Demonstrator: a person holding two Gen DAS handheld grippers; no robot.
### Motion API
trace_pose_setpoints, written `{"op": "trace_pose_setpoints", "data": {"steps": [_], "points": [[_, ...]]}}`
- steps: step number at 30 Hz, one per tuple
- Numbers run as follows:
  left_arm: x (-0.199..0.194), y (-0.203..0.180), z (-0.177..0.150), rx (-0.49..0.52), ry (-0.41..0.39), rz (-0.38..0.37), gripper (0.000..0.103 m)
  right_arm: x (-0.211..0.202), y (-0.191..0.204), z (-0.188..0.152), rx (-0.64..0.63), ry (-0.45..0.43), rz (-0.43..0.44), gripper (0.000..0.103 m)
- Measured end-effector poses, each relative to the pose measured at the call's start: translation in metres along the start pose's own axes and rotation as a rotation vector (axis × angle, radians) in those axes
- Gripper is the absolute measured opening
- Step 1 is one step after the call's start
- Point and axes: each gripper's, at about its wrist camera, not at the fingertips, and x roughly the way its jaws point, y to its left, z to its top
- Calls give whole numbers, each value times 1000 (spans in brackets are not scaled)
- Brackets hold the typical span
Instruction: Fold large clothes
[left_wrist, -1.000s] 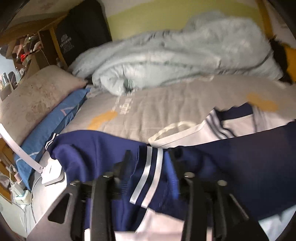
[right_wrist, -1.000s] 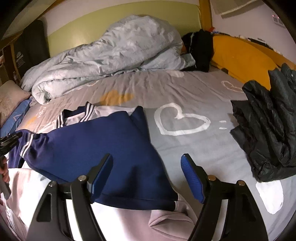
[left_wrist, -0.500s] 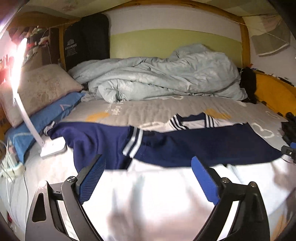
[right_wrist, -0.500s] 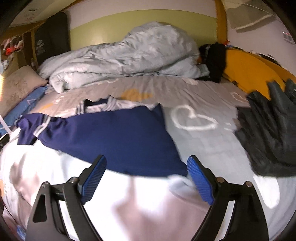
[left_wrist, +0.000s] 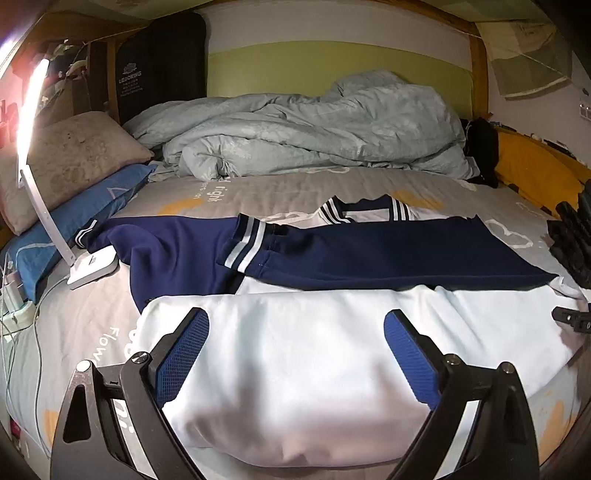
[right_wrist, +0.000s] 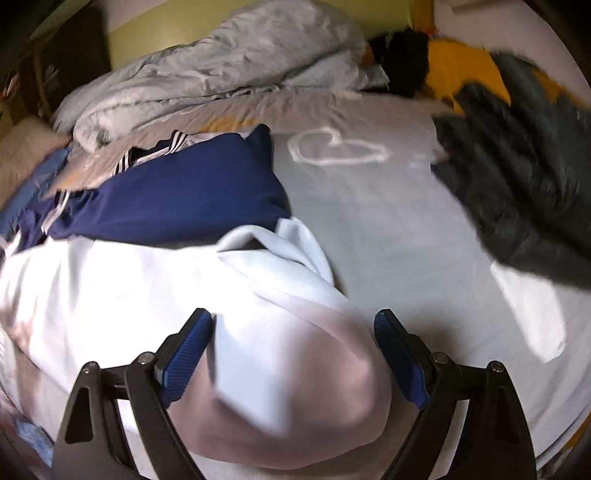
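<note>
A large white and navy sweatshirt (left_wrist: 332, 354) lies on the bed. Its navy sleeves (left_wrist: 369, 254) with white cuff stripes are folded across the chest, and the striped collar (left_wrist: 365, 214) shows behind them. My left gripper (left_wrist: 295, 343) is open and empty above the white lower half. My right gripper (right_wrist: 293, 350) is open and empty above the garment's right hem corner (right_wrist: 288, 369); the navy sleeve (right_wrist: 177, 199) shows beyond it. The right wrist view is blurred.
A crumpled pale blue duvet (left_wrist: 314, 125) fills the back of the bed. Pillows (left_wrist: 74, 162) and a white desk lamp (left_wrist: 92, 266) lie at the left. A black puffer jacket (right_wrist: 524, 162) lies at the right, with a yellow cushion (left_wrist: 532, 170) behind.
My left gripper has let go of the striped sleeve cuff and pulled back over the white body. My right gripper has moved toward the right hem corner.
</note>
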Motion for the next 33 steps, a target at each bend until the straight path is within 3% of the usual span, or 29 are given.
{"op": "trace_pose_setpoints", "data": {"steps": [2, 3, 5, 6, 8, 12, 17, 21, 24, 27, 31, 33], "points": [[2, -1, -1, 7, 3, 1, 95, 4, -8, 1, 53, 15, 28, 94], [3, -1, -2, 10, 7, 1, 95, 6, -10, 0, 63, 24, 47, 88], [5, -2, -3, 12, 17, 3, 95, 8, -5, 0, 44, 62, 150, 28], [7, -2, -4, 12, 21, 2, 95, 6, 1, -1, 36, 74, 210, 21], [9, -3, -4, 12, 28, 2, 95, -3, 10, -3, 22, 24, 186, 11], [5, -3, -5, 23, 17, 14, 95, -21, 34, 2, -84, -122, -67, 10], [1, 1, -3, 25, -6, 34, 95, -17, 13, 12, -14, -93, -93, 10], [0, 12, 0, -18, -1, 32, 95, -24, 12, 10, -35, -122, -171, 10], [-2, 22, 3, -44, -11, 38, 95, -28, 12, 10, -52, -122, -172, 12], [0, 36, 6, -64, -17, 74, 95, -27, 12, 7, -68, -131, -187, 21], [4, 61, 10, -142, 0, 89, 95, -42, 10, 6, -74, -233, -227, 57], [6, 73, 10, -193, 4, 69, 95, -53, 6, 7, -46, -286, -190, 65]]}}
